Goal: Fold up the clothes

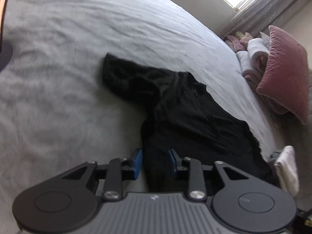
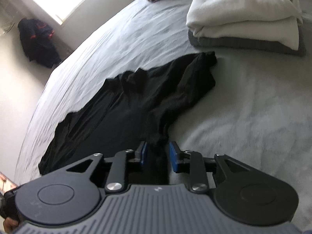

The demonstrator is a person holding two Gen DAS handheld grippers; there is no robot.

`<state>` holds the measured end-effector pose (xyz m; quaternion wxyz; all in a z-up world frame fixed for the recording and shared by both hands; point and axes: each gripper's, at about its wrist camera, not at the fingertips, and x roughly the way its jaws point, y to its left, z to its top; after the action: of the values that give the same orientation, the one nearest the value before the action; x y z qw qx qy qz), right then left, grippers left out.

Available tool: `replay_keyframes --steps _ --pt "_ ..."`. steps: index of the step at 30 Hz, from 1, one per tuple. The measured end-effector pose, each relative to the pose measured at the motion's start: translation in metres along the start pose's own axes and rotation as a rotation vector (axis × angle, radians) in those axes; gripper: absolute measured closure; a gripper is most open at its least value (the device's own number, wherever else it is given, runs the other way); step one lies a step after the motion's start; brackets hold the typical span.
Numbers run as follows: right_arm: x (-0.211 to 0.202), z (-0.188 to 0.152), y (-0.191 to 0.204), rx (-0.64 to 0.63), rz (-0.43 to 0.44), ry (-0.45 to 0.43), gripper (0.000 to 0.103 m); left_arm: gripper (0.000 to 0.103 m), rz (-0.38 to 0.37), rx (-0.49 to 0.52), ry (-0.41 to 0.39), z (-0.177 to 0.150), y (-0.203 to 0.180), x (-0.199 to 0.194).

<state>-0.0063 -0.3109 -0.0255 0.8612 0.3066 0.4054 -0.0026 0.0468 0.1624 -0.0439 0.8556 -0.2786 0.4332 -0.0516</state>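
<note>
Pale, wrinkled bedsheet (image 1: pixel 97 39) fills both views, and a black T-shirt (image 1: pixel 185 107) lies spread across it. Beyond the shirt's far sleeve sits a stack of folded white and grey laundry (image 2: pixel 247 17); off the bed's edge on the shirt's other side leans a pink cushion (image 1: pixel 282 72). The left gripper (image 1: pixel 155 162) stands part open, blue pads on either side of the shirt's near edge, cloth between them but not pinched. The right gripper (image 2: pixel 158 154) is likewise part open around a bunched fold of the same shirt.
</note>
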Motion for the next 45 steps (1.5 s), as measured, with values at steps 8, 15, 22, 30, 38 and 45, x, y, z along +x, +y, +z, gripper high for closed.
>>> replay_keyframes --steps 8,15,22,30,38,45 --pt "-0.001 -0.019 0.02 -0.208 -0.056 0.023 0.102 0.101 -0.01 0.059 0.029 -0.014 0.003 -0.008" --pt "-0.014 -0.011 0.0 -0.144 -0.084 -0.05 0.1 0.098 0.022 0.11 -0.009 -0.019 0.0 -0.024" --pt "-0.025 -0.023 -0.003 -0.168 -0.009 0.019 0.063 0.072 -0.042 0.117 0.079 -0.026 0.008 -0.03" --pt "-0.048 -0.054 -0.009 -0.243 0.049 0.108 0.069 0.099 -0.11 0.211 0.194 -0.055 0.019 -0.041" --pt "-0.063 -0.072 -0.009 -0.33 -0.028 0.102 0.101 0.102 0.007 0.405 0.123 -0.072 0.003 -0.064" --pt "-0.061 -0.071 -0.018 -0.245 -0.016 0.128 0.089 0.095 -0.017 0.37 0.175 -0.071 0.011 -0.055"
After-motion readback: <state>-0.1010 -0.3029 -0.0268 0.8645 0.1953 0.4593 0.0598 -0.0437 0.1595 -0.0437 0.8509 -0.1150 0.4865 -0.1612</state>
